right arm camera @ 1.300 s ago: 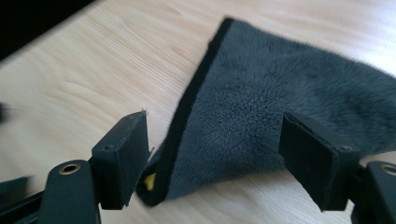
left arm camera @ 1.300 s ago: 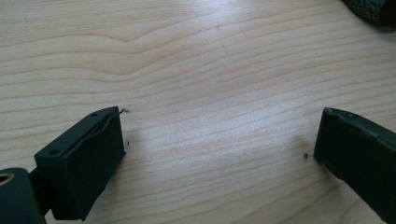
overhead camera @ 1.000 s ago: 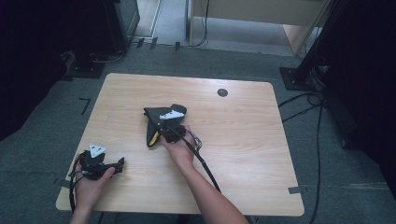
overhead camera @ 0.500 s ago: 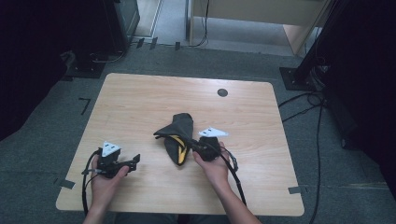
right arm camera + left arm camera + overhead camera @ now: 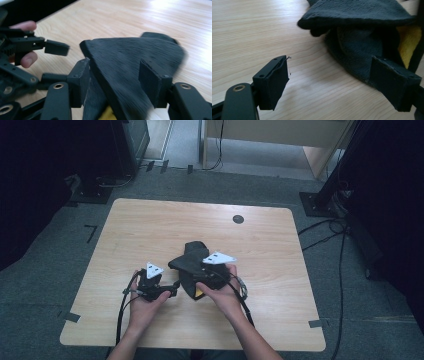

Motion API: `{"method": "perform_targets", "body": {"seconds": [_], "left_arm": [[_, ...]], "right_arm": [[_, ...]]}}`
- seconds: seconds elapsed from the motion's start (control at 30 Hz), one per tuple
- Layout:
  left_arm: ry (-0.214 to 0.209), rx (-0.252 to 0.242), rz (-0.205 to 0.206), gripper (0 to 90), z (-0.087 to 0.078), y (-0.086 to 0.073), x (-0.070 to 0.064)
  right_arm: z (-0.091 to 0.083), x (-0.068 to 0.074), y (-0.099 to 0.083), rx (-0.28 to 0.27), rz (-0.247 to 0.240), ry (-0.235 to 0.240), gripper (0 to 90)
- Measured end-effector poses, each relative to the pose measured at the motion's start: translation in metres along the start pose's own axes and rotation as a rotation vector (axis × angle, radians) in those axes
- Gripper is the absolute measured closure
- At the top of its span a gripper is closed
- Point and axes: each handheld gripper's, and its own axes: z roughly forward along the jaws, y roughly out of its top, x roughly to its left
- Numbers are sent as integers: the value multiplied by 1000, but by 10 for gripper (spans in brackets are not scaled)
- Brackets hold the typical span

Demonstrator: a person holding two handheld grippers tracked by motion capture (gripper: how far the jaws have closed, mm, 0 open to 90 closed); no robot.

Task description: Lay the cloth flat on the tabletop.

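A dark cloth (image 5: 192,255) with a yellow inner side (image 5: 199,293) lies bunched at the middle of the wooden table (image 5: 150,230). My right gripper (image 5: 196,276) is shut on a thick fold of it. In the right gripper view the cloth (image 5: 130,55) fills the gap between the jaws of that gripper (image 5: 112,75). My left gripper (image 5: 175,287) stands open just left of the cloth. In the left gripper view the left gripper (image 5: 329,75) has bare wood between its jaws, one pad (image 5: 394,85) sits against the cloth's edge (image 5: 357,47), and a raised flap hangs above.
A small black round cap (image 5: 238,219) is set in the tabletop near the far edge. Cables (image 5: 325,230) run on the grey floor to the right, beside black stands. Bare wood surrounds the cloth. The left gripper (image 5: 53,62) shows at the left of the right gripper view.
The right gripper has pulled the cloth toward the near edge and then a little leftward. The left gripper has moved right, close up to the cloth.
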Motion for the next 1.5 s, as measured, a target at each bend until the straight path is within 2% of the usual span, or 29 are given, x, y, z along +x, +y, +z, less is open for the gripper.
{"method": "perform_targets", "body": {"seconds": [0.07,0.1,0.13,0.2,0.27,0.33,0.37,0.4,0.43,0.53,0.6,0.7,0.77,0.87,0.9,0.93,0.97,1.0,1.03,1.07,1.13,1.23,1.27,1.37,1.43,1.47,1.5], "left_arm": [[0,9,13,155,1,1,-1],[0,10,14,155,1,1,-1],[-1,10,13,155,1,1,-1],[-2,8,13,170,1,2,0],[-1,4,14,210,0,3,0],[-2,-5,15,211,2,6,-2],[-2,-5,15,217,2,6,-2],[-13,-16,18,225,2,9,-4],[-18,-25,23,229,3,12,-7],[-35,-35,45,247,6,17,-15],[-45,-35,60,255,10,19,-21],[-44,-28,77,298,15,22,-27],[-56,-33,69,305,17,23,-29],[-87,-56,63,339,16,26,-32],[-87,-56,63,349,16,26,-32],[-101,-71,55,372,16,27,-32],[-127,-77,39,387,15,30,-32],[-127,-77,39,404,15,30,-32],[-186,-86,5,403,15,32,-28],[-205,-86,-9,405,15,35,-26],[-209,-81,-13,423,17,38,-26],[-195,-80,-6,423,18,42,-28],[-172,-74,0,436,21,45,-31],[-132,-54,33,516,26,47,-38],[-127,-42,53,613,29,46,-38],[-127,-42,53,698,29,46,-38],[-126,-39,64,698,29,45,-36]], "right_arm": [[12,3,1,35,-9,-21,495],[17,2,0,46,-10,-31,566],[19,0,-1,45,-5,-45,675],[15,-7,-3,26,33,-30,779],[7,-15,-4,-12,80,-27,805],[-4,-23,-8,-46,103,-60,803],[-4,-23,-8,-46,103,-60,803],[-16,-33,-15,-70,158,-99,759],[-19,-36,-17,-70,173,-109,734],[-33,-57,-33,-36,281,-218,657],[-39,-72,-43,-18,360,-273,607],[-50,-86,-53,-26,416,-317,550],[-58,-87,-54,-69,404,-323,522],[-65,-83,-49,-122,351,-331,497],[-65,-83,-49,-122,351,-331,497],[-66,-82,-47,-142,338,-329,491],[-68,-80,-43,-177,329,-307,474],[-69,-80,-42,-193,326,-302,473],[-70,-79,-40,-213,326,-293,467],[-71,-78,-39,-226,325,-285,461],[-74,-76,-35,-248,318,-262,429],[-76,-73,-30,-250,308,-234,412],[-76,-73,-29,-253,306,-231,411],[-76,-72,-27,-263,306,-212,390],[-76,-70,-27,-267,308,-184,363],[-74,-69,-27,-257,301,-186,357],[-74,-69,-27,-257,301,-186,357]]}}
